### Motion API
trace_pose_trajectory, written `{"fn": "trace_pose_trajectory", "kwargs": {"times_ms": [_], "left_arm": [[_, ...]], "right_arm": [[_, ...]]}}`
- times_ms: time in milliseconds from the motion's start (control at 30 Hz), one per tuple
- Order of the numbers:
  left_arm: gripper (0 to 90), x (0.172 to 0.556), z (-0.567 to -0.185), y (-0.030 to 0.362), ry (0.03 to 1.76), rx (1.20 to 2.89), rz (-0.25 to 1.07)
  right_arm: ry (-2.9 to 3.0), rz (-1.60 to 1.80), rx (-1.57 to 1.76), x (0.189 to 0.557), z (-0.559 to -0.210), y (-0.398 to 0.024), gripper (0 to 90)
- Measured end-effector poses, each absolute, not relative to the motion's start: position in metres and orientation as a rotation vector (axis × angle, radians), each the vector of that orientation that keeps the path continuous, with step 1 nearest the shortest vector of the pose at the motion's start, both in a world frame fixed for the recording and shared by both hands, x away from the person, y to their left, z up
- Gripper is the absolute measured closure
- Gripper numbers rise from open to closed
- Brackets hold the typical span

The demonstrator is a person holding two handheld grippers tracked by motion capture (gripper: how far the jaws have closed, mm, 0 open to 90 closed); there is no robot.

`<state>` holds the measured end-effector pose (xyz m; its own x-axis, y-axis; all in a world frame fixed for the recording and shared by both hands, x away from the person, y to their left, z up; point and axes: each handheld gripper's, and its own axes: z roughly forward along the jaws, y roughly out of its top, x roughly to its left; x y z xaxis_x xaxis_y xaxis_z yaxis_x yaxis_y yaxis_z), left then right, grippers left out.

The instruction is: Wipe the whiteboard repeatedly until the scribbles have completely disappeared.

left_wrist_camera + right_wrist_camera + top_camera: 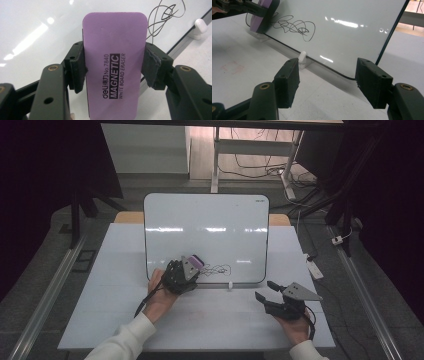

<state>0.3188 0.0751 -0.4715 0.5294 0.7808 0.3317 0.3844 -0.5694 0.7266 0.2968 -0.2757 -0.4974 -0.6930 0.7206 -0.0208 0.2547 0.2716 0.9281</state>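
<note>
Left gripper (186,270) clamping the purple eraser (113,65) by its long edges, both pads pressing on it, printed face toward the gripper's camera. Eraser lying against the lower left part of the whiteboard (206,220), just beside the black scribble (216,269). Whiteboard standing tilted on the tabletop (120,285), propped in small white clips (302,58). Right gripper (266,291) resting open on the tabletop near the board's lower right corner, jaws wide apart, gripping nothing.
</note>
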Motion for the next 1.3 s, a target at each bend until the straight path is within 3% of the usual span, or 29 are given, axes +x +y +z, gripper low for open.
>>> {"fn": "trace_pose_trajectory", "kwargs": {"times_ms": [200,733,1067,1300], "left_arm": [[41.6,0.324,-0.476,0.065,0.931,2.191,0.851],[41.6,0.337,-0.484,-0.014,0.749,2.239,0.686],[41.7,0.345,-0.474,-0.007,0.782,2.197,0.658],[41.7,0.342,-0.485,-0.035,0.707,2.246,0.581]], "right_arm": [[2.106,1.409,0.873,0.296,-0.497,-0.274,35.3],[2.091,1.418,0.87,0.296,-0.495,-0.275,35.4],[2.041,1.414,0.913,0.297,-0.494,-0.285,35.5],[2.005,1.403,0.931,0.297,-0.492,-0.288,35.5]]}}
